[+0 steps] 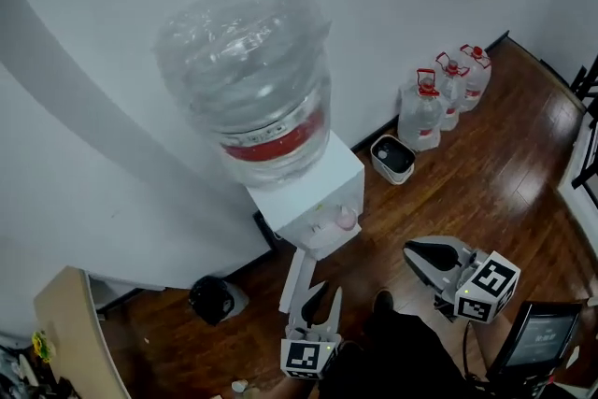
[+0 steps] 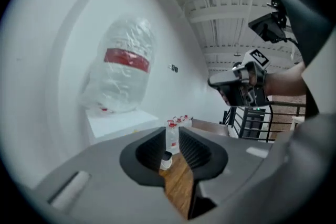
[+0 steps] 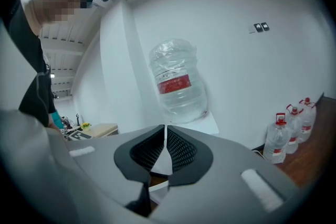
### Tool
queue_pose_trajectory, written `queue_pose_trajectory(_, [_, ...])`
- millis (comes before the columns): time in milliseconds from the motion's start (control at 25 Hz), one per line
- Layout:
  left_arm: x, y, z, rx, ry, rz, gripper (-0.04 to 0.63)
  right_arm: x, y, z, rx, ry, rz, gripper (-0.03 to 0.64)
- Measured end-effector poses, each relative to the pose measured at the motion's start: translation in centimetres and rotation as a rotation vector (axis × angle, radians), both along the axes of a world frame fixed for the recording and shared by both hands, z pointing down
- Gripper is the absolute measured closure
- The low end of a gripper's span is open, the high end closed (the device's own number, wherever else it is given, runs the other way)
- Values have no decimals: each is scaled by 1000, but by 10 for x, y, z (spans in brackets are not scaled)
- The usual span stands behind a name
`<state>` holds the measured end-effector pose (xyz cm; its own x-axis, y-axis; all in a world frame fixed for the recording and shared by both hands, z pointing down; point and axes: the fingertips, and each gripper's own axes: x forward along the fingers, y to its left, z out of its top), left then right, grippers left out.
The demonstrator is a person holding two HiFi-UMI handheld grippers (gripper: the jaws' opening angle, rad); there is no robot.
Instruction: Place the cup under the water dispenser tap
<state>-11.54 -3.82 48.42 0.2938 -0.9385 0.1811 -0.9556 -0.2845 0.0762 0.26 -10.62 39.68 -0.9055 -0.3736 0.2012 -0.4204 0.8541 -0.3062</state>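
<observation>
The white water dispenser [image 1: 313,196] stands against the wall with a large clear bottle [image 1: 248,70] on top; its taps [image 1: 334,221] face me. I can make out no cup in any view. My left gripper [image 1: 320,296] hovers low in front of the dispenser, its jaws a narrow gap apart with nothing between them. In the left gripper view only floor and distant jugs [image 2: 176,126] show through that gap. My right gripper [image 1: 418,254] hangs further right, shut with its tips touching and holding nothing. The right gripper view has the bottle [image 3: 177,81] straight ahead.
Three water jugs [image 1: 448,89] line the wall at the right, with a small white bin [image 1: 393,159] beside them. A black object [image 1: 215,299] lies on the wood floor left of the dispenser. A beige table corner [image 1: 70,322] is at lower left, a screen [image 1: 540,338] at lower right.
</observation>
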Motion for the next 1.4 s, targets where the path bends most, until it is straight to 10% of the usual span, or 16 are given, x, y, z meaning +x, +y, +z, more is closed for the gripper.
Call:
queue_pose_trajectory(240, [-25, 78, -68, 132, -4, -11, 541, -17, 90, -15, 48, 51, -16, 604])
queue_pose_trajectory(560, [-45, 138, -118, 48, -23, -98, 502, -8, 148, -49, 102, 51, -28, 615])
queue_pose_trajectory(1400, [46, 139, -179, 86, -30, 41, 451, 49, 171, -74, 147, 15, -71, 617])
